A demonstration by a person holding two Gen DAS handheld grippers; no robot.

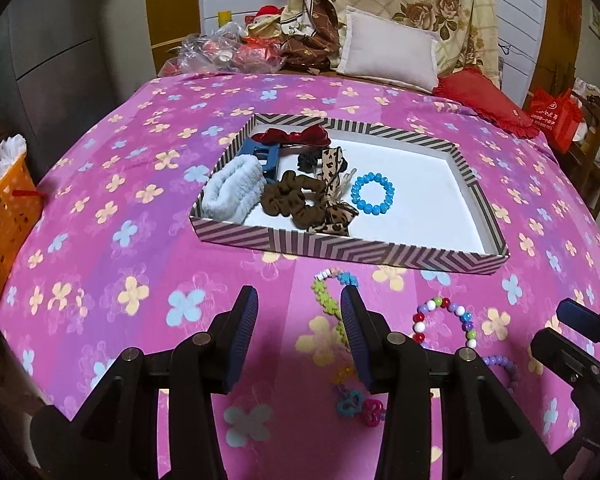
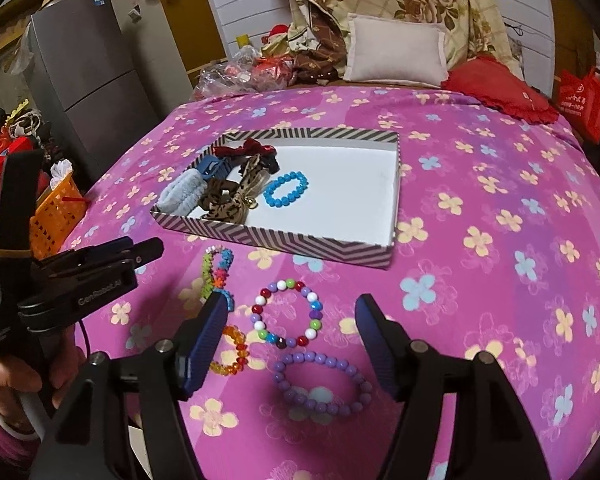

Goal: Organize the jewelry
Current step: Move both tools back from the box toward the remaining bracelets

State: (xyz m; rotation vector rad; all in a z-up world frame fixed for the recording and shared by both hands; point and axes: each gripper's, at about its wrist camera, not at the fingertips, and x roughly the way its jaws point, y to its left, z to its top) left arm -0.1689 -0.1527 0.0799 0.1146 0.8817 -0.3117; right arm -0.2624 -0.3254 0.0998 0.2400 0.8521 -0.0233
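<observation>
My right gripper (image 2: 292, 336) hangs spread over the multicoloured round-bead bracelet (image 2: 286, 312) on the pink flowered bedspread (image 2: 480, 200); my left gripper (image 1: 300, 320) is likewise spread, empty, beside the flower-shaped plastic bead strand (image 1: 332, 300). The striped shallow cardboard tray (image 2: 284, 242) beyond holds the blue bead bracelet (image 2: 286, 189) and fabric scrunchies. Risk, as I judge it: the purple bead bracelet (image 2: 320, 384) and orange faceted bracelet (image 2: 232, 350) lie just beside the target, so closing fingers may snag them or pinch bedspread fabric.
</observation>
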